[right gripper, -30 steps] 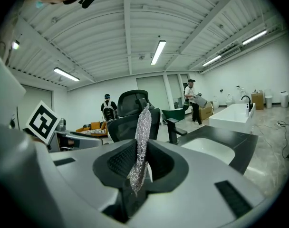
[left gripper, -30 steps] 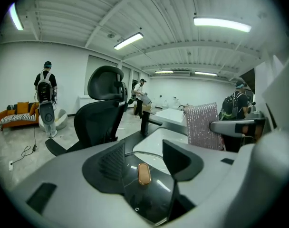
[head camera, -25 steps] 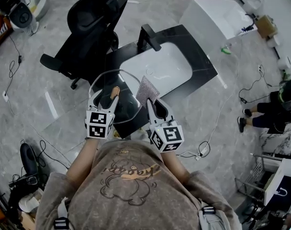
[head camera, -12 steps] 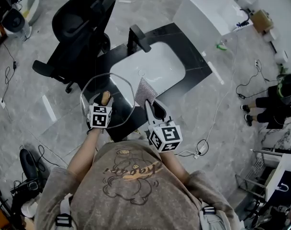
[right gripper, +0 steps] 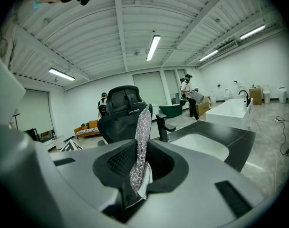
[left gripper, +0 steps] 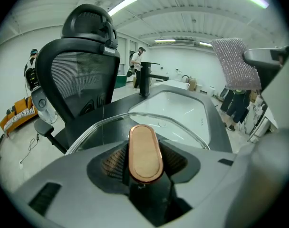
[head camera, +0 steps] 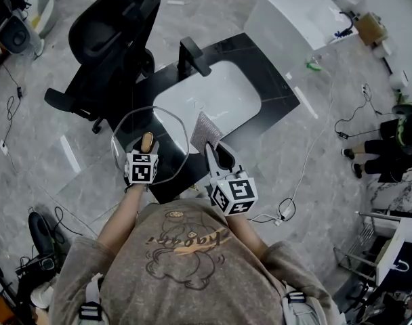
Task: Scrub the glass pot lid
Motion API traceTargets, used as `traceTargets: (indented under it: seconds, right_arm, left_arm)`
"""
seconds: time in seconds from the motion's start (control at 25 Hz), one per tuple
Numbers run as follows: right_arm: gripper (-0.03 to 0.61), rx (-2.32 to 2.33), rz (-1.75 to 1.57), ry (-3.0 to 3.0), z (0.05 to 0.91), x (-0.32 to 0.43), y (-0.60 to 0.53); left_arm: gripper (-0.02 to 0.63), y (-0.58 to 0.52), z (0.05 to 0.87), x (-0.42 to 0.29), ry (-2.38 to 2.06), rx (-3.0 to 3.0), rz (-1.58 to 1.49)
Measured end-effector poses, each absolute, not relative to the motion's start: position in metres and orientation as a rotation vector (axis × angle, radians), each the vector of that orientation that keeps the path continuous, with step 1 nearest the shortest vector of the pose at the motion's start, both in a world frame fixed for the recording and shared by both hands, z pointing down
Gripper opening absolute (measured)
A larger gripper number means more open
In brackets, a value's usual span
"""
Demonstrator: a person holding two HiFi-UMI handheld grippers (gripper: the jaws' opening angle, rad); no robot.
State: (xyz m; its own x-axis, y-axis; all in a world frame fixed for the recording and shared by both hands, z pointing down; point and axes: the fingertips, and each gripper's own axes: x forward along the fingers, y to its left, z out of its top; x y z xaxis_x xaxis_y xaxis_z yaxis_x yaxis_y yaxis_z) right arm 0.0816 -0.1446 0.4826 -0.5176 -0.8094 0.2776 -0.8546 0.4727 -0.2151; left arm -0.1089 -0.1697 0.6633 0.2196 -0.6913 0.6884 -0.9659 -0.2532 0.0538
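The glass pot lid [head camera: 167, 128] is held in the air over the black counter's front left corner. My left gripper [head camera: 146, 145] has its jaws on either side of the lid's copper-coloured handle [left gripper: 145, 152] and they are closing on it; the lid's rim [left gripper: 180, 127] curves beyond. My right gripper [head camera: 217, 150] is shut on a silver scrubbing cloth [head camera: 206, 130], which stands upright between its pads [right gripper: 143, 132], just right of the lid and apart from it.
A white sink basin [head camera: 213, 93] is set in the black counter [head camera: 277, 90], with a black faucet [head camera: 192, 54] at its far left. A black office chair [head camera: 114, 39] stands left of it, a white tub [head camera: 301, 22] behind. Cables cross the floor; a person [head camera: 389, 147] is at the right.
My left gripper has rolled so that its marker cube faces up, and the lid has shifted a little left with it. The right gripper and cloth have stayed put.
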Motion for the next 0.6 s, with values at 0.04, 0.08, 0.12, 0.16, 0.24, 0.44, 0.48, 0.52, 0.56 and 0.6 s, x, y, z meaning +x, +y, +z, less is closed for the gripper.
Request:
traceTargets:
  seconds: [0.04,0.08,0.12,0.16,0.24,0.44,0.48,0.52,0.56,0.6]
  right_arm:
    - [0.078,1.46,0.496,-2.576,0.483,0.081,-0.145]
    - [0.077,1.457,0.497,-2.576,0.484,0.081,-0.146]
    - [0.078,1.453,0.497,-2.576,0.484,0.081,-0.146]
    - [0.077,1.449,0.498,-2.575,0.486,0.08,-0.147]
    - [0.078,1.439,0.5,-2.573,0.488,0.079,-0.148]
    - [0.078,1.425,0.493,-2.575,0.491,0.077,-0.15]
    - [0.078,1.423,0.491,-2.577,0.49,0.076,-0.151]
    - [0.078,1.423,0.489,-2.579,0.49,0.076,-0.151]
    - [0.078,1.422,0.488,-2.58,0.489,0.076,-0.151]
    - [0.077,1.422,0.487,-2.581,0.488,0.075,-0.151]
  left_arm:
    - [0.203,-0.17,0.664,-0.109,-1.531,2.01,0.747]
    - [0.189,-0.17,0.663,-0.11,-1.535,2.001,0.737]
    - [0.184,-0.17,0.662,-0.11,-1.537,1.997,0.732]
    - [0.183,-0.17,0.661,-0.11,-1.536,1.994,0.733]
    - [0.181,-0.171,0.662,-0.11,-1.532,1.98,0.734]
    - [0.178,-0.167,0.664,-0.114,-1.535,1.936,0.759]
    - [0.179,-0.164,0.66,-0.115,-1.537,1.932,0.763]
    - [0.179,-0.161,0.653,-0.114,-1.536,1.937,0.763]
    - [0.179,-0.159,0.644,-0.113,-1.535,1.95,0.76]
    - [0.179,-0.156,0.633,-0.112,-1.535,1.968,0.758]
